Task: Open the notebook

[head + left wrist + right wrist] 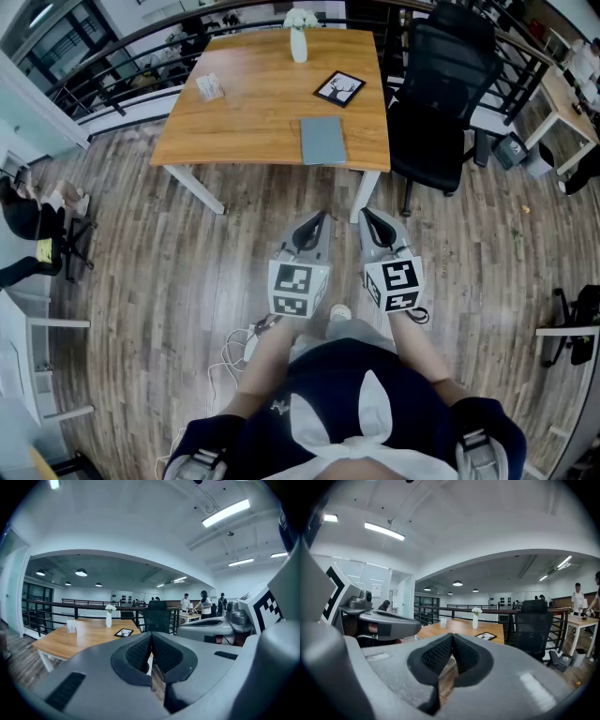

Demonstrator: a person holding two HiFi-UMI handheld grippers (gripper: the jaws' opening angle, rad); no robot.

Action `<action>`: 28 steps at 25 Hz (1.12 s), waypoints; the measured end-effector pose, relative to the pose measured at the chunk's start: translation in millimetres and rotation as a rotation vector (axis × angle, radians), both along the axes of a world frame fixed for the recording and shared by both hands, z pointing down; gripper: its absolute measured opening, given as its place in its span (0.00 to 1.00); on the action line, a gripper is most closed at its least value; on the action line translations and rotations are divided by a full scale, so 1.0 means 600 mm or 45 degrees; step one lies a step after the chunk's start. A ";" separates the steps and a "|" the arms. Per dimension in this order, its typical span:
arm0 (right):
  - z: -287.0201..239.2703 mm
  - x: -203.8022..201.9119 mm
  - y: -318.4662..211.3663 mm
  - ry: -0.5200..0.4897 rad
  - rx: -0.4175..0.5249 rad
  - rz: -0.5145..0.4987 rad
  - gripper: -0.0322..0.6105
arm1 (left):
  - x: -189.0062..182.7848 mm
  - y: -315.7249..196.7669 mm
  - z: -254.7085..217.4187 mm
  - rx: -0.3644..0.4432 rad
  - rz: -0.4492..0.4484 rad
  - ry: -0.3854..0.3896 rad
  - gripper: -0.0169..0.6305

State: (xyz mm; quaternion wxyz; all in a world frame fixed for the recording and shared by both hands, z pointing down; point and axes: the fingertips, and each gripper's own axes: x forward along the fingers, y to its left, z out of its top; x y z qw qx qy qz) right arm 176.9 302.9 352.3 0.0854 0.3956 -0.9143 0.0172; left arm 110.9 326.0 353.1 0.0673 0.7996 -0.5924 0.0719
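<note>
We stand back from the table with the left gripper (316,221) and the right gripper (369,217) side by side in front of us. Each has its jaws pressed together on nothing and points ahead, a little below level. Beyond them, well apart across bare floor, the grey notebook (322,140) lies flat and closed on the wooden table (234,122), near its front edge and toward the right end.

We judge that the task is only at the approach, with the cover untouched. The next move calls for stepping up to the table and parting a pair of jaws. One gripper could then catch the cover's free edge while the other steadies the book. Which edge is the spine we cannot tell from here.

As for writing, we can read none. The notebook cover looks plain. The framed picture (339,88) beside it shows a white antlered head on black. The small card stand (210,87) is too small to read, and the grippers' cubes carry only square black-and-white markers.
</note>
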 end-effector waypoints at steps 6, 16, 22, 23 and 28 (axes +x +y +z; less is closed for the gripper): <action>0.012 0.015 -0.062 -0.008 0.013 -0.018 0.05 | 0.010 -0.052 0.012 -0.006 -0.039 0.000 0.05; 0.048 0.019 -0.154 -0.005 -0.037 -0.024 0.05 | 0.001 -0.136 0.056 -0.101 -0.057 -0.021 0.05; 0.071 -0.004 -0.232 0.014 -0.070 -0.015 0.05 | -0.029 -0.220 0.080 -0.130 -0.048 -0.015 0.05; 0.077 -0.009 -0.246 0.021 -0.080 -0.013 0.05 | -0.034 -0.234 0.084 -0.138 -0.041 -0.015 0.05; 0.093 -0.036 -0.322 0.056 -0.109 0.002 0.05 | -0.064 -0.308 0.095 -0.179 0.001 -0.028 0.05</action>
